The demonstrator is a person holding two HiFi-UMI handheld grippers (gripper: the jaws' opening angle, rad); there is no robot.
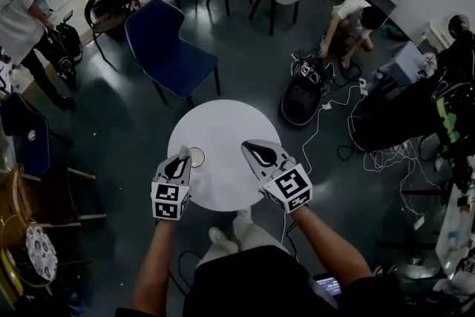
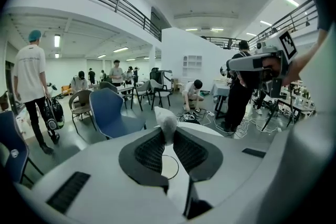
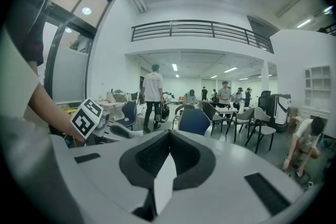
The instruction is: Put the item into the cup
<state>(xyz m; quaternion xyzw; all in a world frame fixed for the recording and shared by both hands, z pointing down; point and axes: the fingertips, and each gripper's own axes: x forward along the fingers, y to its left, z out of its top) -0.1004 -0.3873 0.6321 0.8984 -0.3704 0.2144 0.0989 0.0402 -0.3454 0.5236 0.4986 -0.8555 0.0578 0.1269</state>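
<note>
- Head view looks steeply down on a round white table (image 1: 223, 119) on a dark floor, with both grippers over its near edge.
- The left gripper (image 1: 182, 157) is over the near left part of the table. Its jaws are clamped on a small white crumpled item (image 1: 185, 151), which sticks out past the tips.
- In the left gripper view the same left gripper (image 2: 168, 131) pinches the item (image 2: 167, 119) between its ribbed black pads, and the lump rises above them.
- A clear round cup (image 1: 197, 157) stands upright on the table, just to the right of the left gripper's tip. The item is beside the cup's rim, not inside it.
- In the left gripper view the cup's rim (image 2: 176, 166) shows as a thin ring through the gap below the held item.
- The right gripper (image 1: 249, 147) is over the near right part of the table, well apart from the cup.
- In the right gripper view the right gripper (image 3: 169, 136) has its jaws together with nothing between them.
- A blue padded chair (image 1: 174, 48) stands beyond the far left side of the table.
</note>
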